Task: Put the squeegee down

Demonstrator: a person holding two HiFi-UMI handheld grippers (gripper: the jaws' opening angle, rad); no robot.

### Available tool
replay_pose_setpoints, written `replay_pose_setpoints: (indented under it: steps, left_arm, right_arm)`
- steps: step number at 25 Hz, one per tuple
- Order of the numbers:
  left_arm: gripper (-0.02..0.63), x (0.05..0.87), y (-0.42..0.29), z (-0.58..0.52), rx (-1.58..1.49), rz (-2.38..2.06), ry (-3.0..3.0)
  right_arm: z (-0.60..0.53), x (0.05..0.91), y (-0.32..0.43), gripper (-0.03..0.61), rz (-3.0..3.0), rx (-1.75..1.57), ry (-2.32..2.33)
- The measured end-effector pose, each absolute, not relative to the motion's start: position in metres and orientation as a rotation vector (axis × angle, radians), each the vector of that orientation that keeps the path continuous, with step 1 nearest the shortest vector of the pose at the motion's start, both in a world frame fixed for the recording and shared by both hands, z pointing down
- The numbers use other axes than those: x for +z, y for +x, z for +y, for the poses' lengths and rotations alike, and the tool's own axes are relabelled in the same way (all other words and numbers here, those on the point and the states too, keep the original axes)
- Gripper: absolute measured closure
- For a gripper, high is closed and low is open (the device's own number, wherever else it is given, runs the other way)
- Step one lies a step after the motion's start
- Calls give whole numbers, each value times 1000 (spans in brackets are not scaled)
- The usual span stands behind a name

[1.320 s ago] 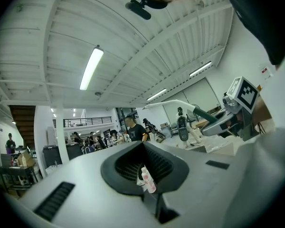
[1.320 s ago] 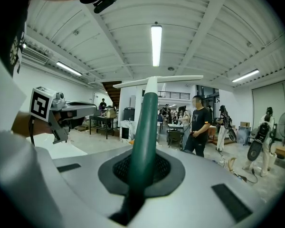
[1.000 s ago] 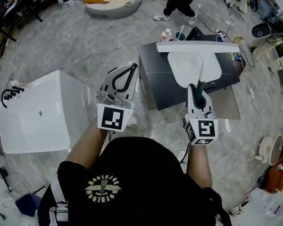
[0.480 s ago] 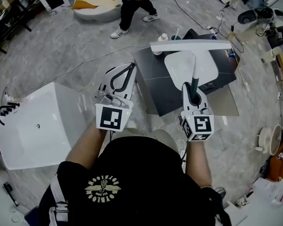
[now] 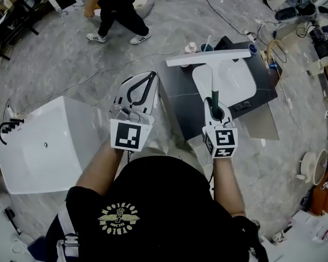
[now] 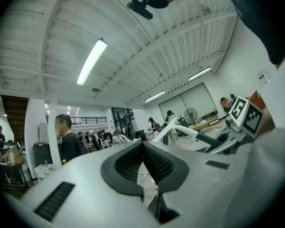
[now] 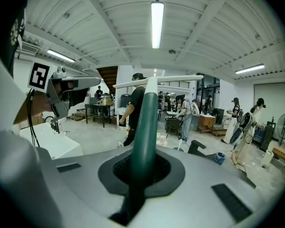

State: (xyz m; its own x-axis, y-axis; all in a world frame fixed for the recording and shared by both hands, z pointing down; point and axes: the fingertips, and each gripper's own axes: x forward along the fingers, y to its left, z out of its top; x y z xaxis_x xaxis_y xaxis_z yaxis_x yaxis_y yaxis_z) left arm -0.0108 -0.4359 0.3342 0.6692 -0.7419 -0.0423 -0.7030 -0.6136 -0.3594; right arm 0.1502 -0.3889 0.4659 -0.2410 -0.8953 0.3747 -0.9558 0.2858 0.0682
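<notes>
Squeegee (image 5: pixel 211 78) clamped by its handle between right tongs (image 5: pixel 214 107), blade beyond them.

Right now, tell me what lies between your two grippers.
Head view: a corner of the dark sink counter lies between the left gripper and the right gripper.

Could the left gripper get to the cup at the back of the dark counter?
Probably, but not straight. The squeegee held by the right gripper spans the counter in front of the cup, so the left gripper, off the counter's left edge, would have to go round its blade.
</notes>
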Motion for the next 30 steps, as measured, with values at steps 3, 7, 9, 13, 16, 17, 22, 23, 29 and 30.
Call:
replay_pose_setpoints:
  steps: [3,7,9,13,16,17,22,23,29,30]
  left_arm:
    - [591,335,-5,-443,-172,1156,-2535]
    - [591,333,-1,-455,-174,1172,-2520]
    - [591,334,0,-460,-186,1183,-2519]
    - [590,338,7,-465,-206,1185,-2528]
    - [591,342,13,-468,-218,1177,-2538]
    - [591,344,14,-468,-224,1174,-2543]
    - [591,352,22,-468,-243,1155,-2565]
    - [591,353,24,-469,-245,1151,-2567]
    - [591,360,30,-469,-262,1133,-2570]
    - [591,360,30,-469,-267,1133,-2571]
  right_arm:
    - [-398,488,158,551,-2209,285,1638]
    - [-412,512,161,551,-2210,332,1598]
    - [-416,525,162,551,-2213,359,1578]
    - [-424,547,165,551,-2205,415,1547]
    - [-430,560,166,551,-2203,449,1539]
    - [-431,565,167,551,-2199,459,1537]
    - [-432,594,173,551,-2164,527,1525]
    - [-432,599,173,551,-2159,539,1521]
    - [-430,634,173,551,-2127,592,1486]
    - [-430,641,173,551,-2120,602,1478]
